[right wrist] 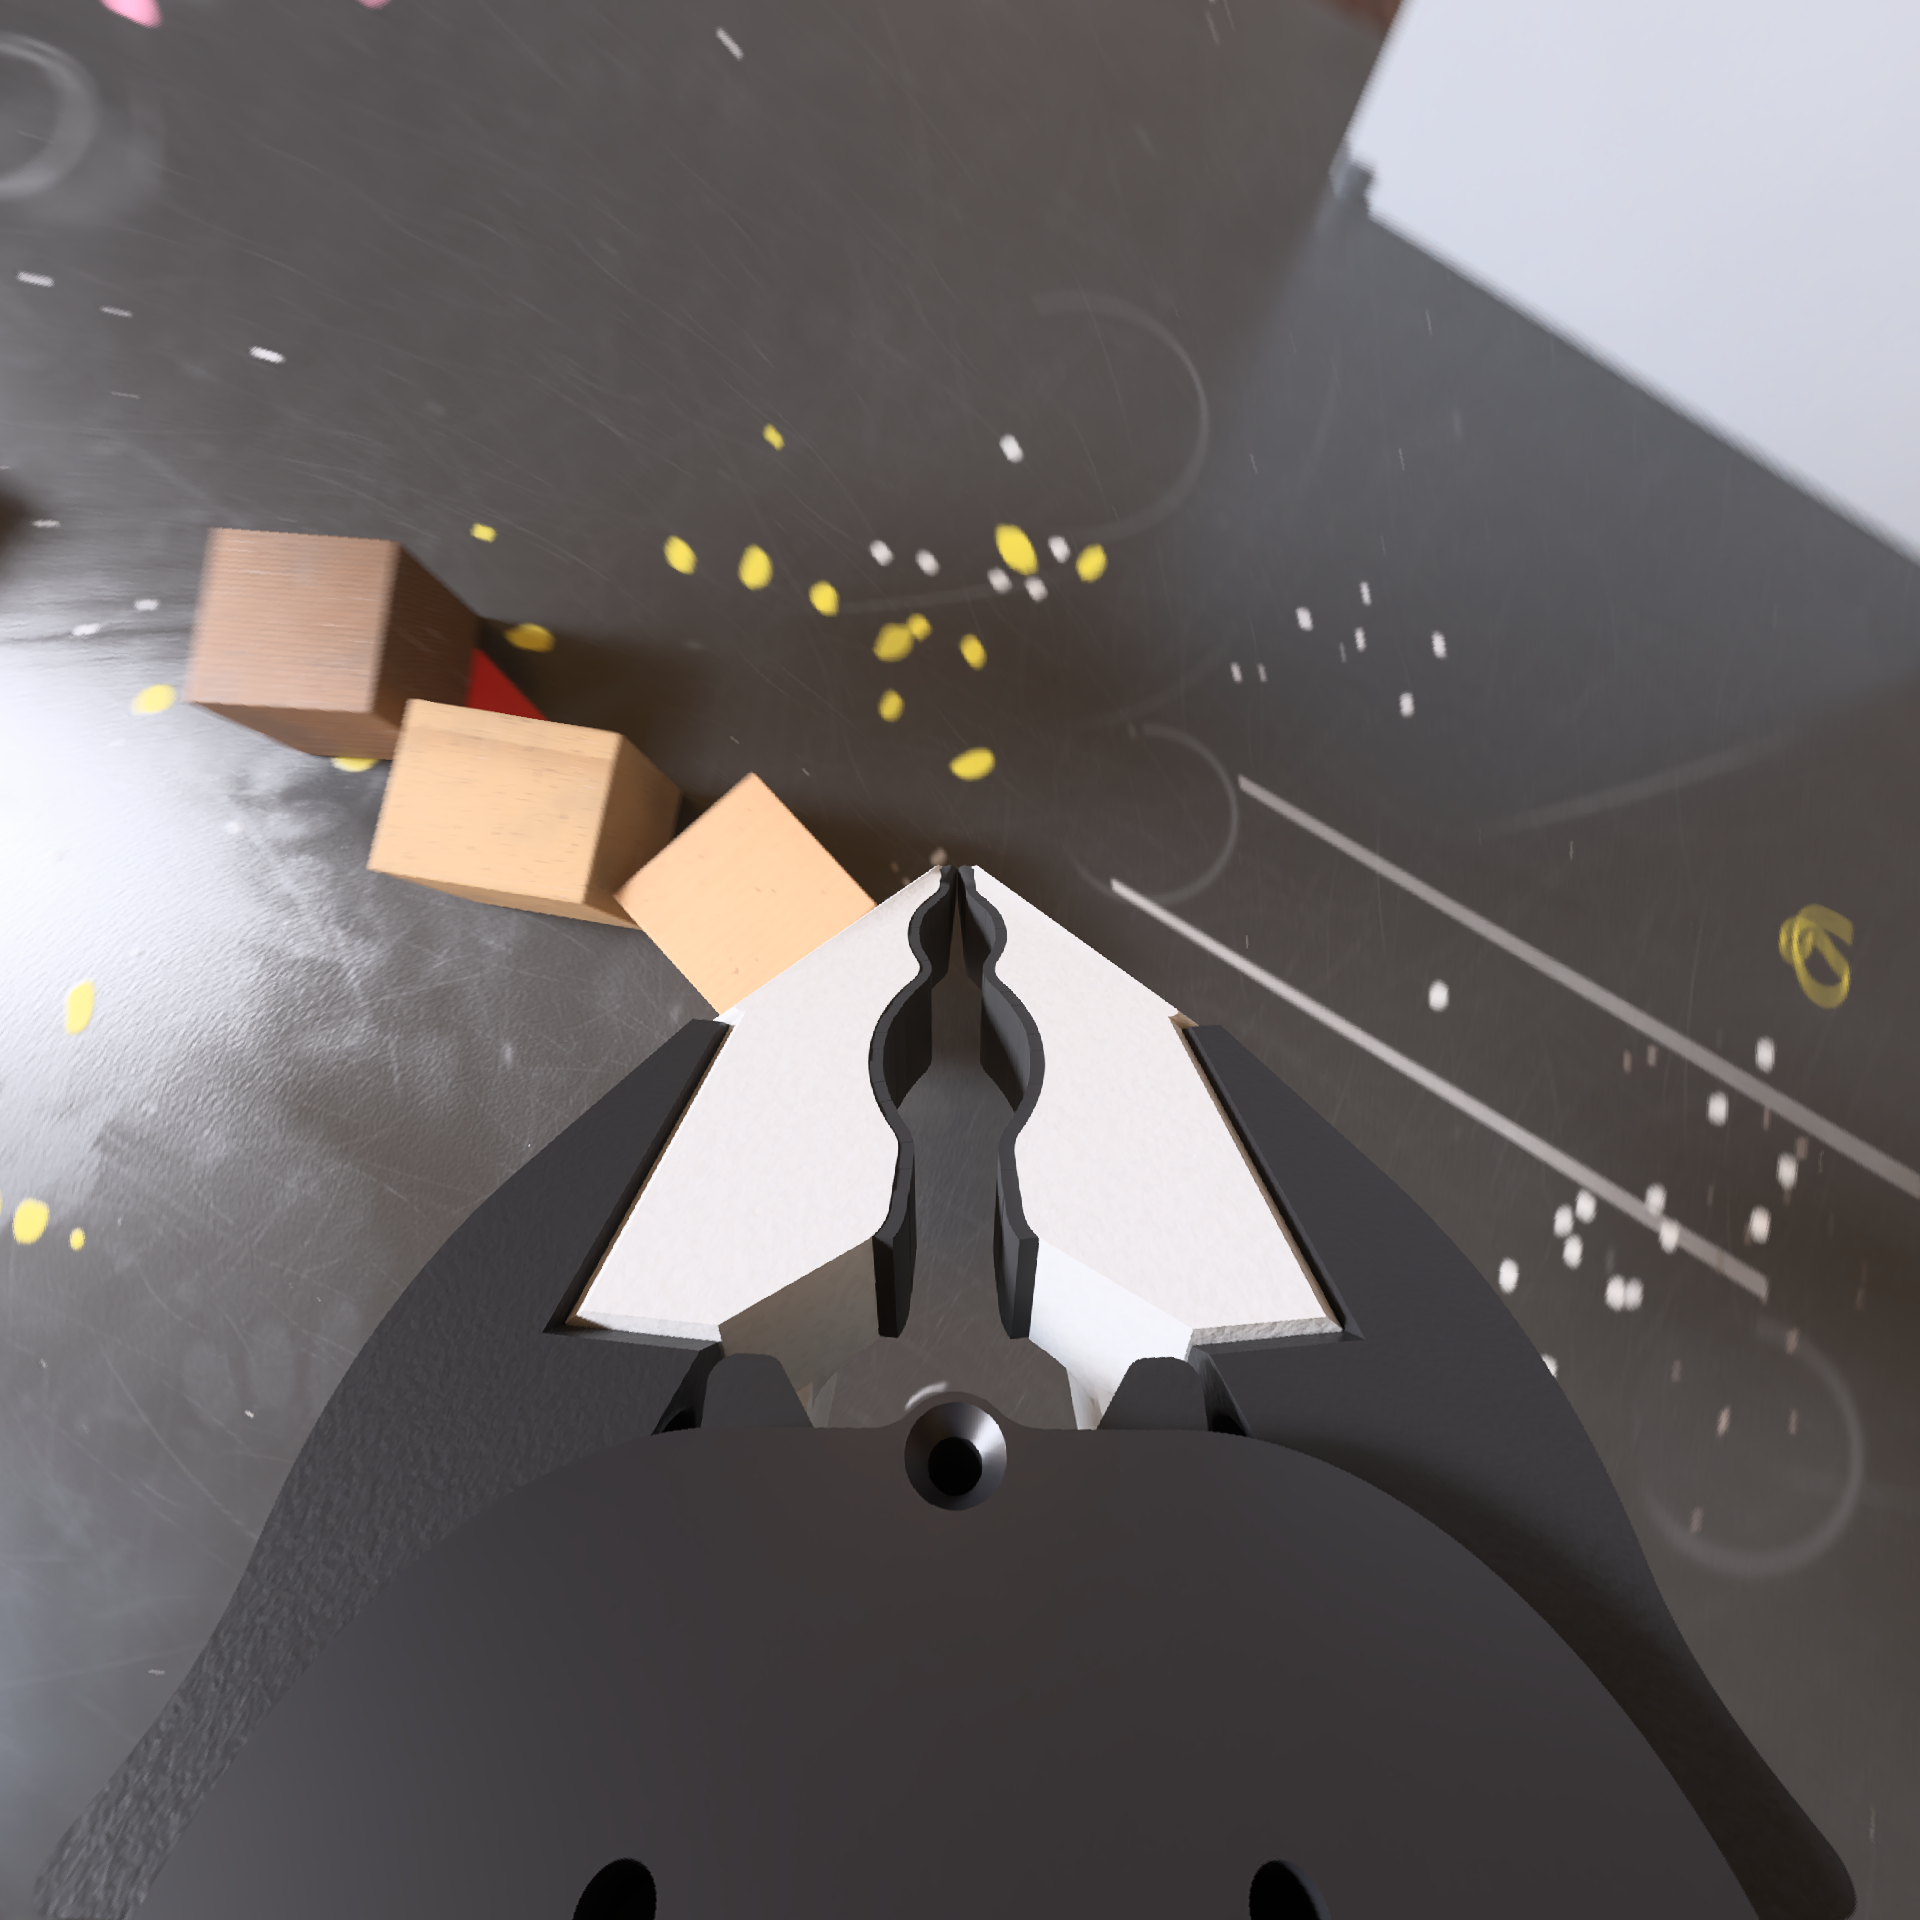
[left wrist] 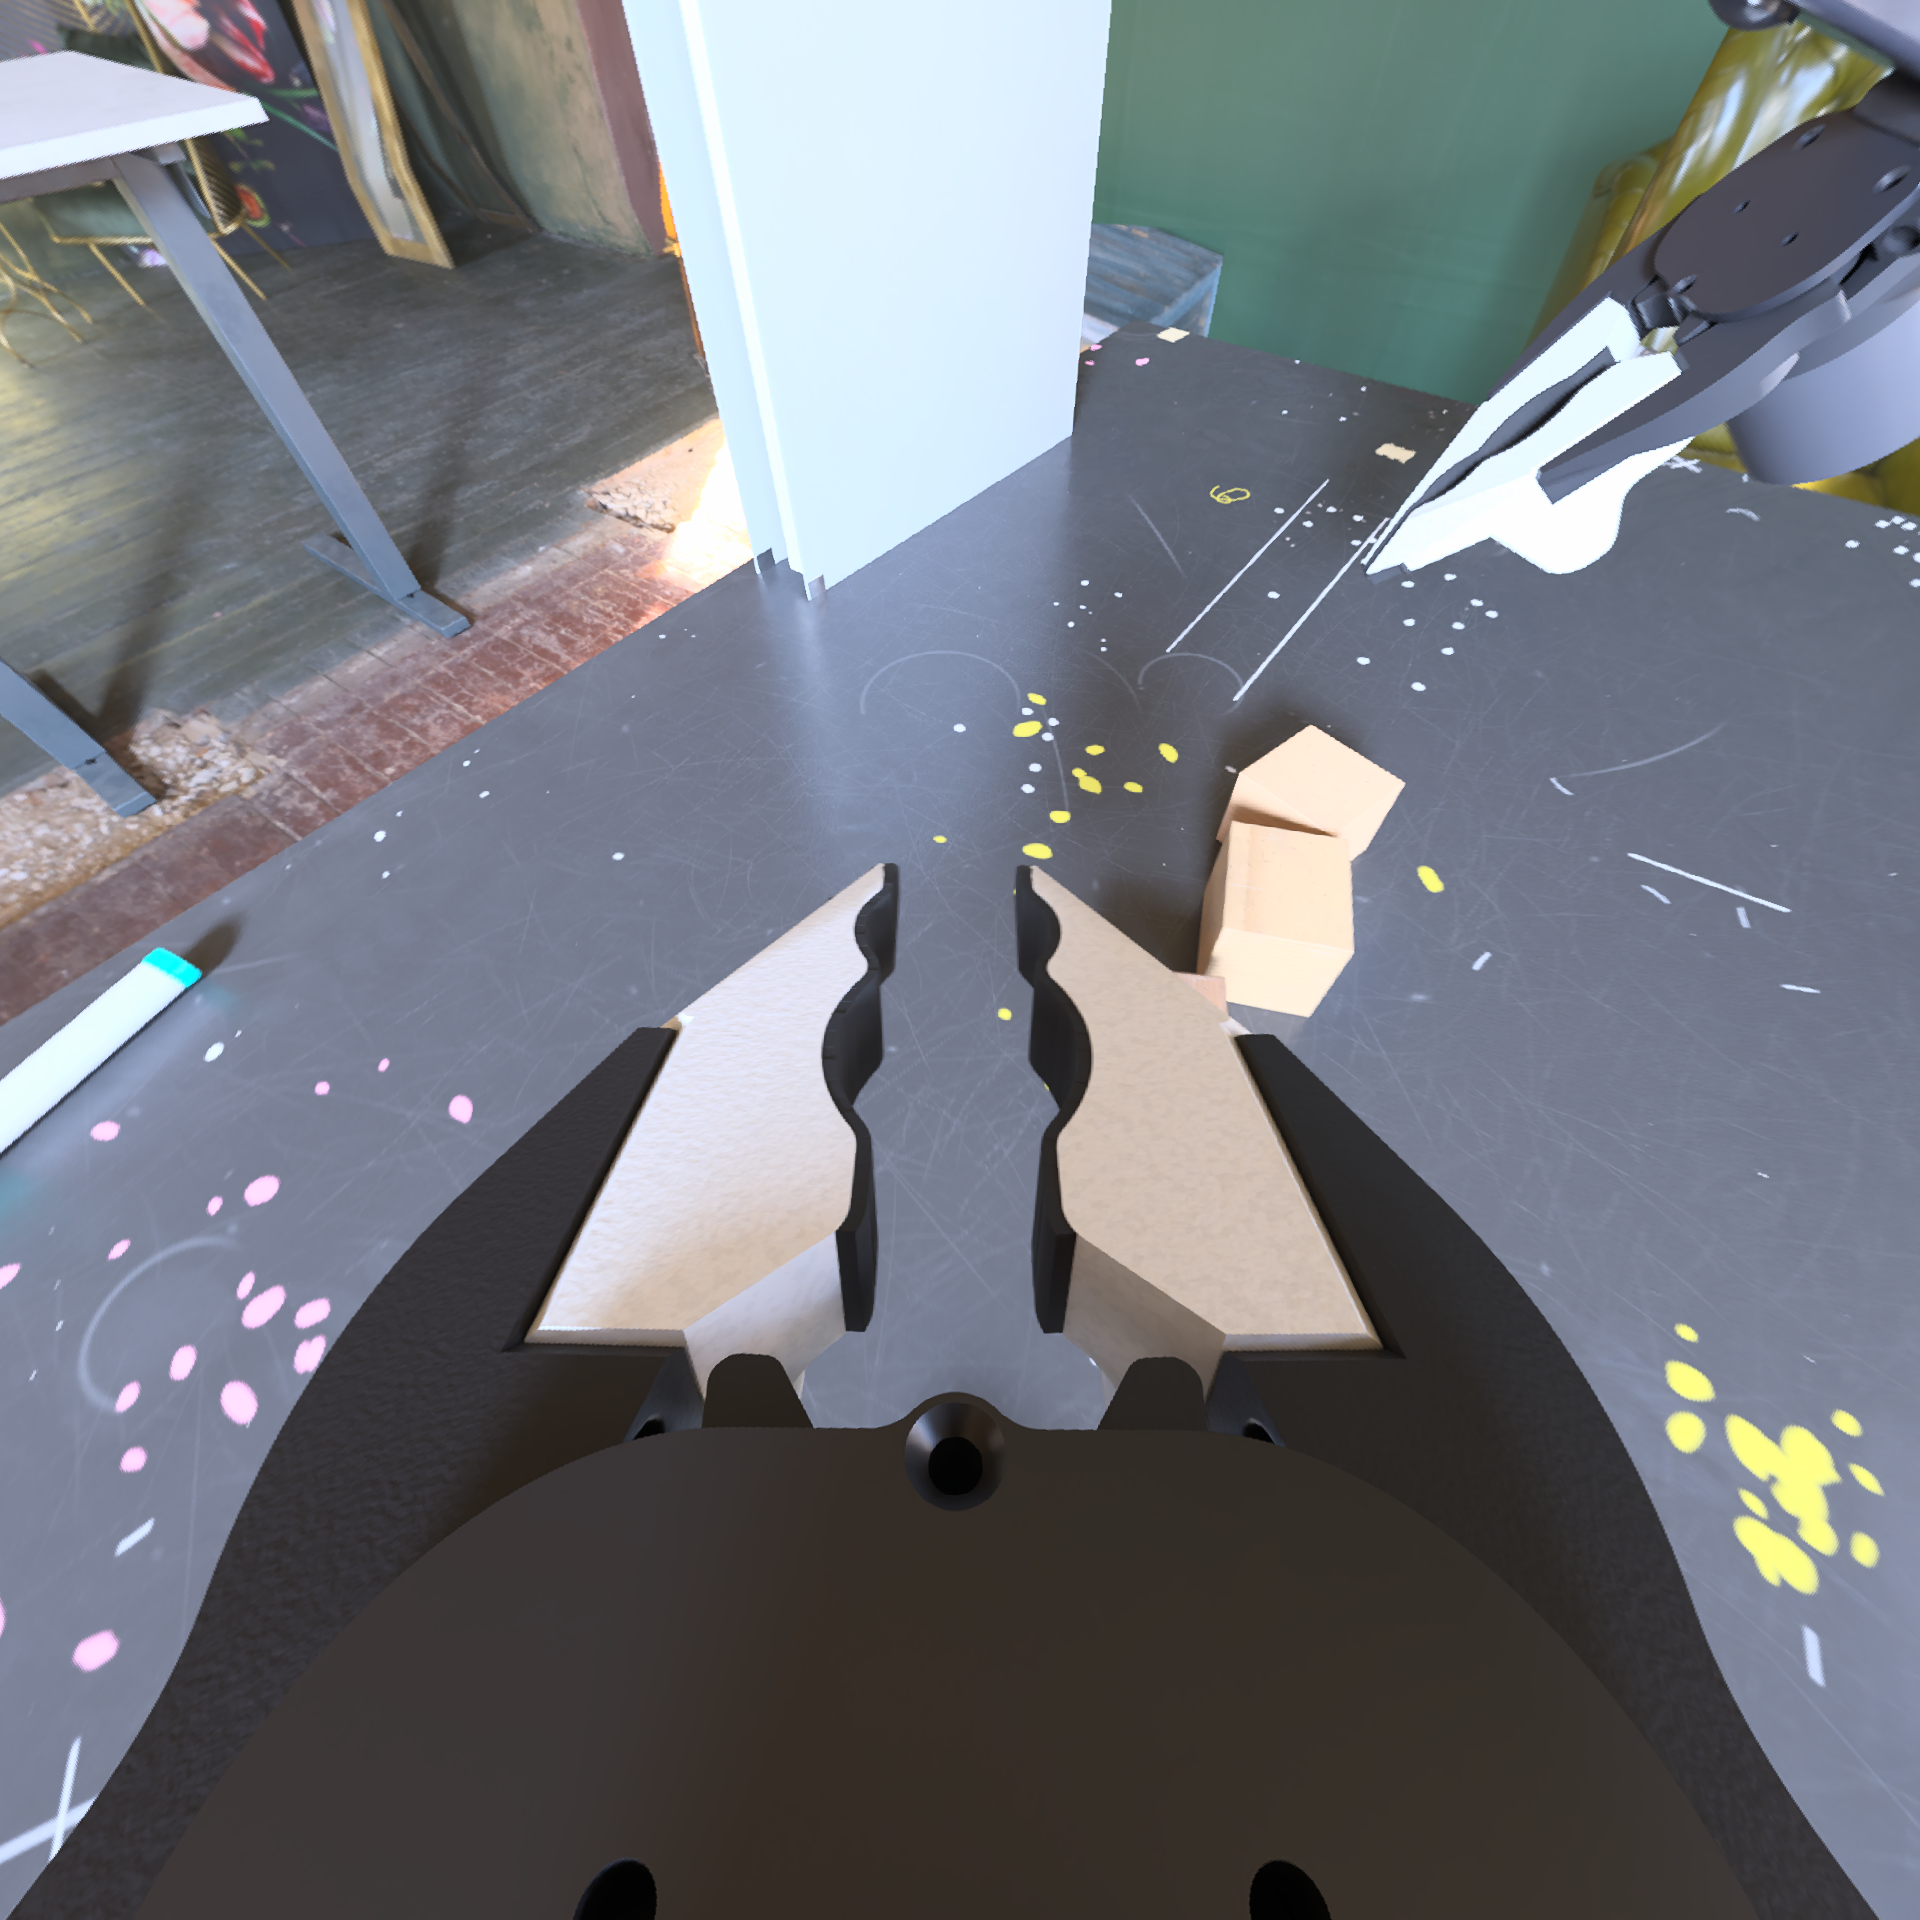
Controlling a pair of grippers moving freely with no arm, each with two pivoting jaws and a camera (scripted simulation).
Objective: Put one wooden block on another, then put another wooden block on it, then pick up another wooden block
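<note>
Three wooden blocks lie in a row on the dark table in the right wrist view: a darker brown block [right wrist: 312,634], a light block [right wrist: 514,805] and a pale block [right wrist: 743,888] nearest my fingers. Two of them show in the left wrist view, the far block [left wrist: 1314,784] and the near block [left wrist: 1278,920], touching. My left gripper [left wrist: 954,883] is open and empty, just left of the blocks. My right gripper [right wrist: 956,878] is shut and empty, its tips just right of the pale block; it also shows in the left wrist view [left wrist: 1387,556], above the table.
A red object [right wrist: 499,681] peeks out behind the blocks. A white marker with a teal cap [left wrist: 99,1039] lies at the table's left edge. A white panel [left wrist: 894,281] stands at the table's far edge. The table [left wrist: 727,790] carries paint specks and scratches.
</note>
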